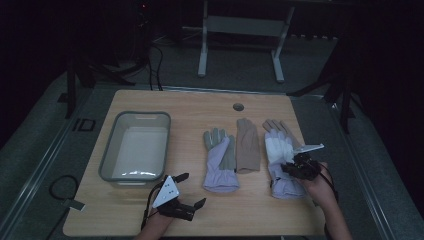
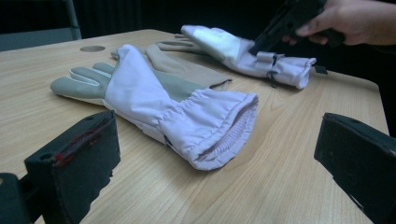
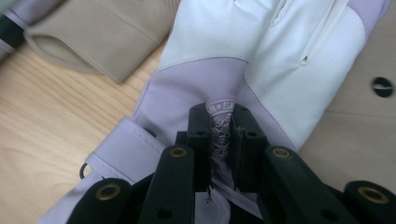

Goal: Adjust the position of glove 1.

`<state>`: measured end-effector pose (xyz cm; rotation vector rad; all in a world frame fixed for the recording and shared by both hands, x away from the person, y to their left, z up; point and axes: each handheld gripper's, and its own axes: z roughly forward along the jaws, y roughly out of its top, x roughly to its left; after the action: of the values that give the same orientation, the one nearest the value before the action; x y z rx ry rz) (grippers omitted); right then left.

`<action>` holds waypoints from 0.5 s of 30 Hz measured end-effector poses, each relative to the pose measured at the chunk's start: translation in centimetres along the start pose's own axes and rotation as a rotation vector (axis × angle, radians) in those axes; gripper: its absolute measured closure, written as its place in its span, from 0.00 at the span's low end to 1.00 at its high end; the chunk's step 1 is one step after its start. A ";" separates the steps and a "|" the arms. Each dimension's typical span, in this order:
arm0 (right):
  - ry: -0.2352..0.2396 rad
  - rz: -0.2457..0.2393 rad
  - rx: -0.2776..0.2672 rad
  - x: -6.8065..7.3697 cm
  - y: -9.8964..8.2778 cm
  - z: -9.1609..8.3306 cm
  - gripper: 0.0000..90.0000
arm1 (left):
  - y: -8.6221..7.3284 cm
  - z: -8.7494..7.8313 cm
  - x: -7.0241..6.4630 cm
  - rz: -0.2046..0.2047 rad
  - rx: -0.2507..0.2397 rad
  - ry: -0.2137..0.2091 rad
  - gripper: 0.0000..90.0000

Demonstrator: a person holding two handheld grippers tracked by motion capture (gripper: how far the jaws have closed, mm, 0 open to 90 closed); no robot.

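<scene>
Three gloves lie on the wooden table. A lilac and white glove lies at the right, and my right gripper is shut on a pinched fold of its lilac fabric near the wrist. In the middle lies a tan glove. Left of it rests a lilac and grey glove, cuff toward me. My left gripper stands open near the front edge, its jaws wide apart and empty, pointing at that cuff.
A grey plastic bin stands empty at the table's left. A round hole sits near the far edge. More tan glove fabric lies under the right glove, its fingers poking out. Stands and cables ring the table.
</scene>
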<state>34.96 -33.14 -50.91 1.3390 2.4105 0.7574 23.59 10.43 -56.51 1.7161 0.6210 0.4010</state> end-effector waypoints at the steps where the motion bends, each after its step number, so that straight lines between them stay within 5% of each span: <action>1: 0.003 0.010 -0.011 0.0 0.1 -0.5 0.89 | 0.0 0.0 0.0 0.000 0.000 0.000 0.00; 5: 0.002 0.054 -0.072 0.3 0.9 -3.1 0.90 | 0.0 0.0 0.0 0.001 0.001 0.002 0.00; 15: 0.032 0.033 -0.171 3.9 5.6 -6.6 0.90 | 0.0 0.0 -0.1 0.003 -0.001 0.004 0.00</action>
<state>33.62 -29.42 -42.23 1.3105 2.2935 0.9765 23.55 10.38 -56.51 1.7160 0.6203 0.4068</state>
